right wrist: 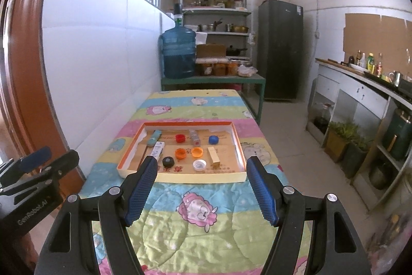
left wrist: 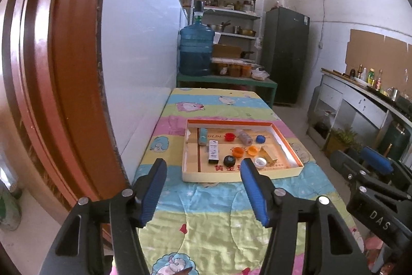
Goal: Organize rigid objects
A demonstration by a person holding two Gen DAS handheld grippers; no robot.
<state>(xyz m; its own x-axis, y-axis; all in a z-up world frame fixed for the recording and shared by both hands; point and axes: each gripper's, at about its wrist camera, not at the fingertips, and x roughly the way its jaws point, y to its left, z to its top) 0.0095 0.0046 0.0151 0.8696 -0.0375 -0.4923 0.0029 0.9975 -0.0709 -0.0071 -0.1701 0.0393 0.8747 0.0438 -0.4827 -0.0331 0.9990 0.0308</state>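
A shallow cardboard tray with an orange rim (left wrist: pixel 288 141) (right wrist: pixel 238 143) lies on a table with a cartoon-print quilt (left wrist: pixel 206 210) (right wrist: pixel 200 223). In it lie bottle caps: red (left wrist: pixel 230 136) (right wrist: pixel 180 138), blue (left wrist: pixel 260 139) (right wrist: pixel 213 139), two orange (left wrist: pixel 238 152) (right wrist: pixel 180 153), black (left wrist: pixel 229 160) (right wrist: pixel 168 161), white (left wrist: pixel 260 162) (right wrist: pixel 199 164). Also a teal box (left wrist: pixel 203 136) (right wrist: pixel 153 138), a white box (left wrist: pixel 213 151) (right wrist: pixel 157 150), a small bottle (left wrist: pixel 244 136) (right wrist: pixel 195 137) and a tan box (right wrist: pixel 213 156). My left gripper (left wrist: pixel 203 166) and right gripper (right wrist: pixel 202 164) are open, empty, short of the tray.
A red-brown door frame (left wrist: pixel 51 68) stands close on the left. Beyond the table are a green bench with a blue water jug (left wrist: pixel 196 53) (right wrist: pixel 177 53), shelves (right wrist: pixel 216 9) and a dark fridge (right wrist: pixel 280 50). A counter (right wrist: pixel 360 84) runs along the right.
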